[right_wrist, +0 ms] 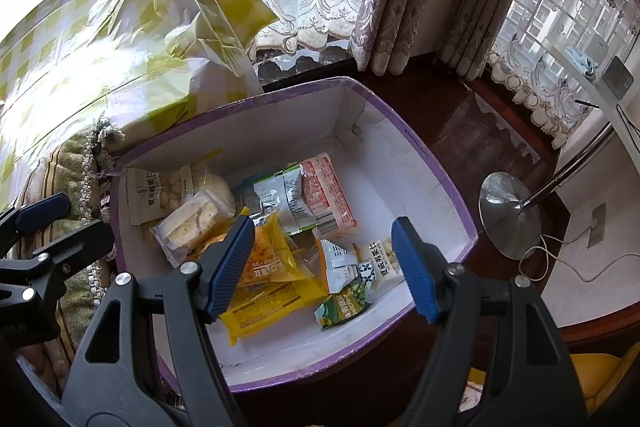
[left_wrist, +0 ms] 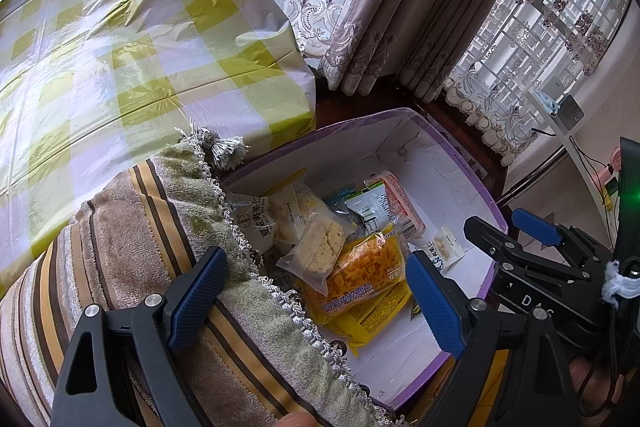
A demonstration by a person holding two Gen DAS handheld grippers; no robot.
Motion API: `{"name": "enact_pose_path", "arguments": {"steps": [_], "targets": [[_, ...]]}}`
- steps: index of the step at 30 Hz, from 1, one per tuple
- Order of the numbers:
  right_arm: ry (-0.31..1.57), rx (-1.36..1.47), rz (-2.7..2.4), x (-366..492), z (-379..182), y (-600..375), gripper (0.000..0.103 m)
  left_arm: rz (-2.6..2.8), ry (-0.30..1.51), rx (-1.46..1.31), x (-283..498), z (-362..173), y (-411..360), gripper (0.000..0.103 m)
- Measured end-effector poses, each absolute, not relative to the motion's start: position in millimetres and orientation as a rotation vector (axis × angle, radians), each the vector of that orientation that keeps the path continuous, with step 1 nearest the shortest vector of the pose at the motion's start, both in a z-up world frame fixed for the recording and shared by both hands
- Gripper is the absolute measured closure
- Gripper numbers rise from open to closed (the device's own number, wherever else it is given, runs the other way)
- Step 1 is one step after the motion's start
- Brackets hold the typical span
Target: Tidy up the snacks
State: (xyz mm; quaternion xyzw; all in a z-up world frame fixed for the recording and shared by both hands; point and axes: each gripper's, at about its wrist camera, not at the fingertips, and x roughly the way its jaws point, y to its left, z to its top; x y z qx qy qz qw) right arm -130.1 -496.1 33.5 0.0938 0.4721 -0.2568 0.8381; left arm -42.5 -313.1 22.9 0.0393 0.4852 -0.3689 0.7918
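A white box with a purple rim [left_wrist: 434, 171] [right_wrist: 404, 183] holds several snack packets. Among them are a yellow bread packet [left_wrist: 360, 279] [right_wrist: 264, 303], a clear-wrapped cake [left_wrist: 320, 247] [right_wrist: 196, 219], a pink packet [left_wrist: 400, 203] [right_wrist: 328, 195], white nut packets [left_wrist: 256, 223] [right_wrist: 148, 195] and a green packet [right_wrist: 344, 303]. My left gripper [left_wrist: 316, 301] [right_wrist: 60, 227] is open over the box's left edge, its left finger above the cushion, and it holds nothing. My right gripper [right_wrist: 322, 267] [left_wrist: 520, 239] hangs open above the packets at the box's near side, also holding nothing.
A striped, fringed cushion [left_wrist: 140, 247] presses against the box's left side. Behind it rises a bulk covered in yellow-checked plastic [left_wrist: 140, 47] [right_wrist: 100, 59]. Curtains [right_wrist: 400, 7] hang at the back. A lamp's metal base [right_wrist: 510, 215] and a white cable lie on the floor to the right.
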Motion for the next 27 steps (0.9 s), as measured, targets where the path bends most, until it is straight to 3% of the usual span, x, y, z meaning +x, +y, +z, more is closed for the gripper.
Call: {"name": "enact_pose_path", "arguments": {"steps": [27], "targets": [[1.003, 0.211, -0.550, -133.2, 29.1, -494.4, 0.030, -0.793, 1.044, 0.086, -42.7, 23.0, -314.0, 0.011]]}}
